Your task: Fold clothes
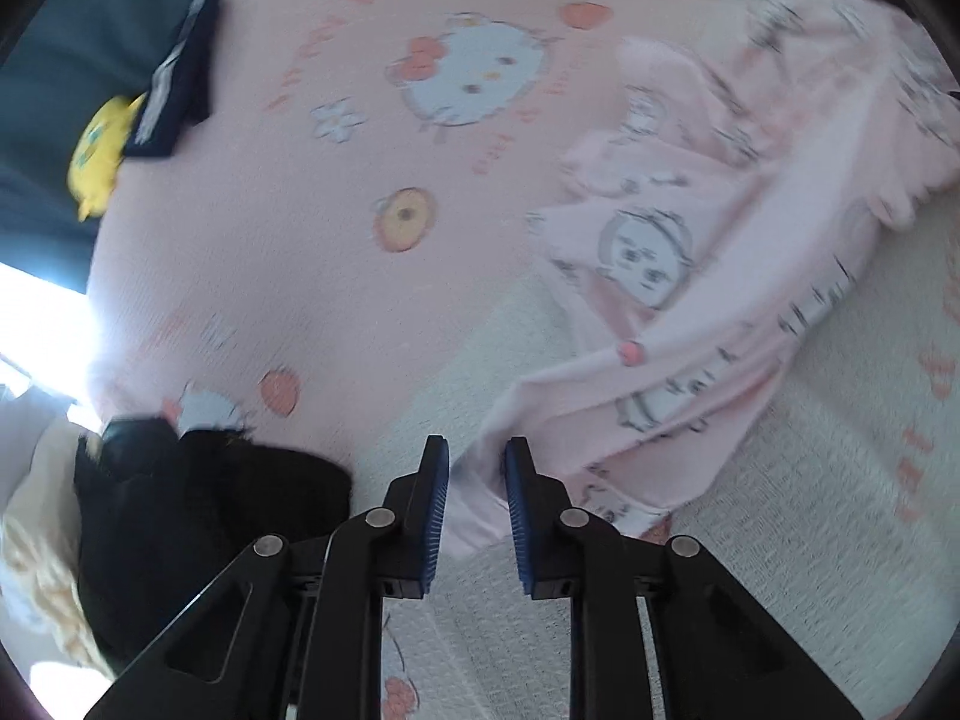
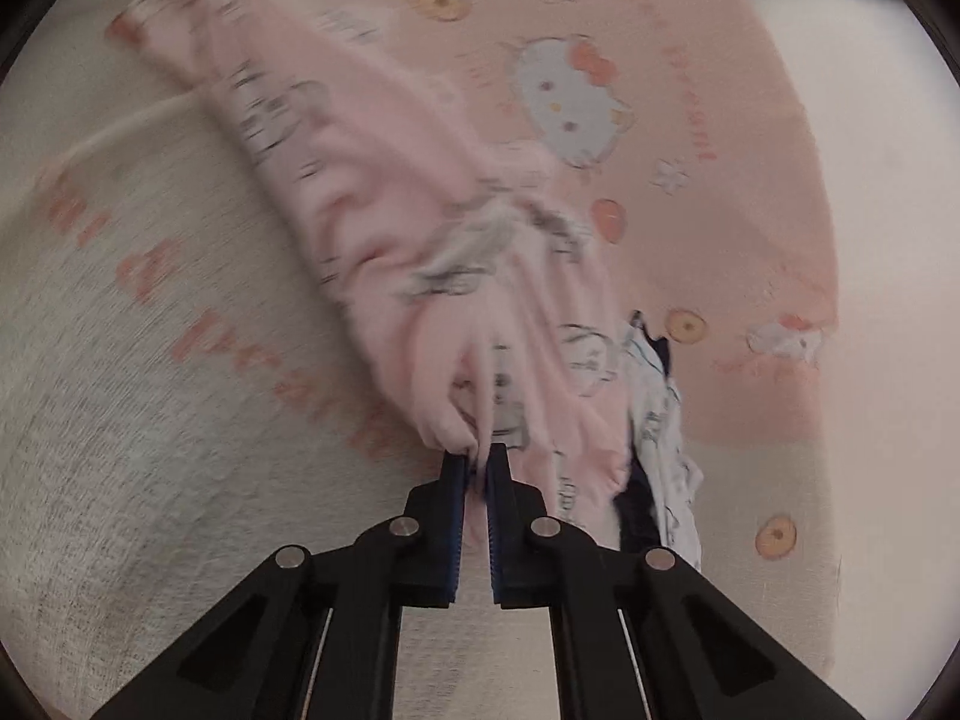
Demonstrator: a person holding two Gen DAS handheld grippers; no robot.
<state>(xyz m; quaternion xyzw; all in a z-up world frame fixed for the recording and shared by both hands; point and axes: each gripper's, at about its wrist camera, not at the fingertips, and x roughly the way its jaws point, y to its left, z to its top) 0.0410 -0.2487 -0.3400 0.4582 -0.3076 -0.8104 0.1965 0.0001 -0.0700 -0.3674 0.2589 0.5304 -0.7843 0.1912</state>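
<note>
A pale pink garment (image 1: 690, 312) printed with cartoon faces lies crumpled on the bed. In the left wrist view its lower corner runs down between the blue pads of my left gripper (image 1: 476, 447). That gripper stands partly open, with a clear gap on both sides of the cloth. In the right wrist view the same pink garment (image 2: 384, 222) stretches away up and to the left. My right gripper (image 2: 477, 456) is shut on a bunched fold of it.
The bed cover (image 1: 288, 252) is pink with cat prints and has a cream panel (image 2: 150, 420). A black garment (image 1: 204, 510) lies at lower left. A dark folded item (image 1: 174, 78) and a yellow toy (image 1: 99, 150) sit far left. A white-and-navy patterned garment (image 2: 660, 420) lies beside the pink one.
</note>
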